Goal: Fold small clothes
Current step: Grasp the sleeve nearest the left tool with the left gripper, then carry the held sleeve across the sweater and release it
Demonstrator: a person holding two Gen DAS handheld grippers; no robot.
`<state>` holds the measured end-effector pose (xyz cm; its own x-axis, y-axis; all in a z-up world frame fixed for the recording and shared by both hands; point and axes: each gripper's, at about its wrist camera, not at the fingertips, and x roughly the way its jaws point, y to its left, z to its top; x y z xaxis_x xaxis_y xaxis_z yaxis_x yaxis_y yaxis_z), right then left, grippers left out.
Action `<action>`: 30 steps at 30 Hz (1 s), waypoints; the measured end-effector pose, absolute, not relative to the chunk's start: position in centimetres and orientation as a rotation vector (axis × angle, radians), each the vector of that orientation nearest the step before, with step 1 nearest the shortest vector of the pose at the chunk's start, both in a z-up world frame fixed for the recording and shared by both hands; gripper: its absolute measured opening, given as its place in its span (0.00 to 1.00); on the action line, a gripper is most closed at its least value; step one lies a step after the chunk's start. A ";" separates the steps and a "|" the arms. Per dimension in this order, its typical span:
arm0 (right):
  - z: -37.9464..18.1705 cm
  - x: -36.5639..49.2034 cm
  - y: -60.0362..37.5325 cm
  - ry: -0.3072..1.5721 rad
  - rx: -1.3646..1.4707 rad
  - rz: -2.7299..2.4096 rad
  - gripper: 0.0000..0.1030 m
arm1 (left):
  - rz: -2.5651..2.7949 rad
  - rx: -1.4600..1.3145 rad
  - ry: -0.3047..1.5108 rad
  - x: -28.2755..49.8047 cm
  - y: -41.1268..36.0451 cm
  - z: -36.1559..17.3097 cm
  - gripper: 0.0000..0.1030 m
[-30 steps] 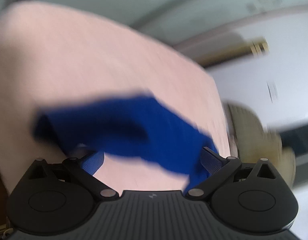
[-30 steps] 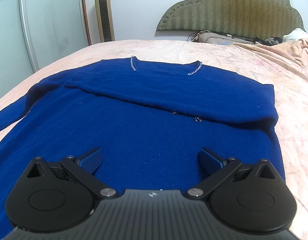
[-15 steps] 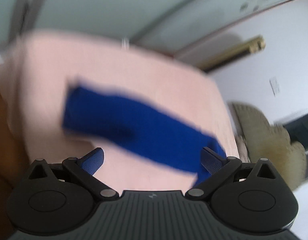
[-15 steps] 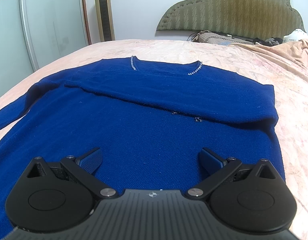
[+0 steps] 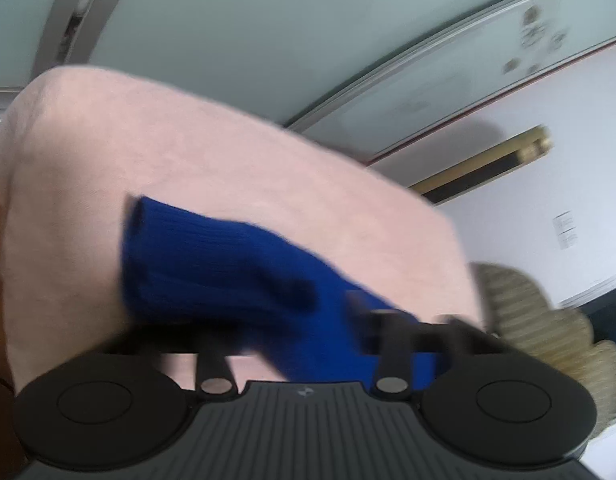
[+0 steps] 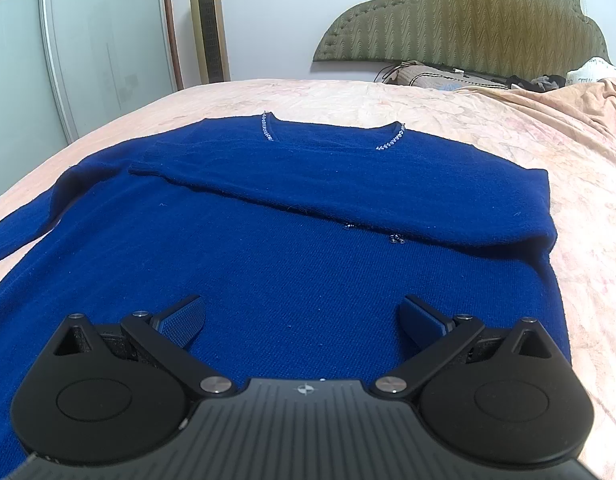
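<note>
1. Up close, the left gripper point(image 5: 292, 312) has just been closing its fingers, and the blue sleeve point(image 5: 212, 264) lies between them; blur hides whether the pads actually press on the knit.
2. That sleeve runs from the fingers up and to the left across the pink bed cover point(image 5: 188, 152), ending in a ribbed cuff point(image 5: 138, 240).
3. Meanwhile the right gripper point(image 6: 302, 316) hangs with its fingers point(image 6: 184, 314) spread wide, nothing between them, just above the lower body of the blue sweater point(image 6: 288, 272).
4. The sweater lies flat on the bed point(image 6: 568, 184), neckline with its beaded trim point(image 6: 268, 128) at the far end, one sleeve folded across the chest.
5. Beyond the bed stand a padded headboard point(image 6: 468, 28), a gold tower fan point(image 6: 208, 20) and a glass wardrobe door point(image 6: 104, 48).
</note>
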<state>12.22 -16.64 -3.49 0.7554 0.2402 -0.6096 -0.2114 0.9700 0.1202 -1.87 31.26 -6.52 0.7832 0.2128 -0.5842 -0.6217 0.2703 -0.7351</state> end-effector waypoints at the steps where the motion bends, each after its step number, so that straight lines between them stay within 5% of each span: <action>1: -3.5 12.2 -16.6 0.671 0.044 0.246 1.00 | 0.595 -1.192 0.413 -1.9 31.5 -6.9 0.14; 4: -3.5 12.2 -16.6 0.671 0.043 0.246 1.00 | 0.601 -1.124 0.427 -0.8 31.4 -6.4 0.07; 19: -3.5 12.3 -16.6 0.673 0.036 0.245 1.00 | 0.798 -0.502 0.257 7.3 31.3 5.3 0.05; 30: -3.4 12.1 -18.0 0.652 0.119 0.249 0.99 | 0.345 -0.140 0.370 19.1 17.0 7.6 0.05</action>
